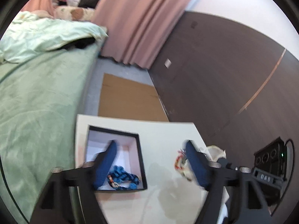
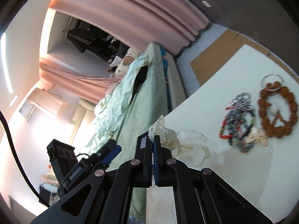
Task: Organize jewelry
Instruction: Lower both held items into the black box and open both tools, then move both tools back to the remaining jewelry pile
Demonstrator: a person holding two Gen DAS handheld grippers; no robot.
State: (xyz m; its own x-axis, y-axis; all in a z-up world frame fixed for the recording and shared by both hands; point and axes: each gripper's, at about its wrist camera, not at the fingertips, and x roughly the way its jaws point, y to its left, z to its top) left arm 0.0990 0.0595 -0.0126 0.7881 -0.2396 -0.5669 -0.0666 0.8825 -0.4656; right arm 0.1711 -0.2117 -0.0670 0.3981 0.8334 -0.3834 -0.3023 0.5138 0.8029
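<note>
Between the wide-apart jaws of the left gripper point(image 1: 151, 147) nothing is held; blue beads point(image 1: 123, 177) lie in the black box point(image 1: 141, 160) by its left finger. The right gripper point(image 2: 153, 140) pinches a cream flower point(image 2: 164, 130); farther off, bracelets point(image 2: 239, 121) rest on the white table point(image 2: 243, 168).

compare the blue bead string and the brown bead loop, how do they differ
The blue bead string lies bunched inside the black-rimmed box; the brown bead loop lies spread open on the bare white table. The blue beads look small; the brown ones are chunky and ring-shaped in layout. Both are beaded jewelry, and neither is in a gripper.
</note>
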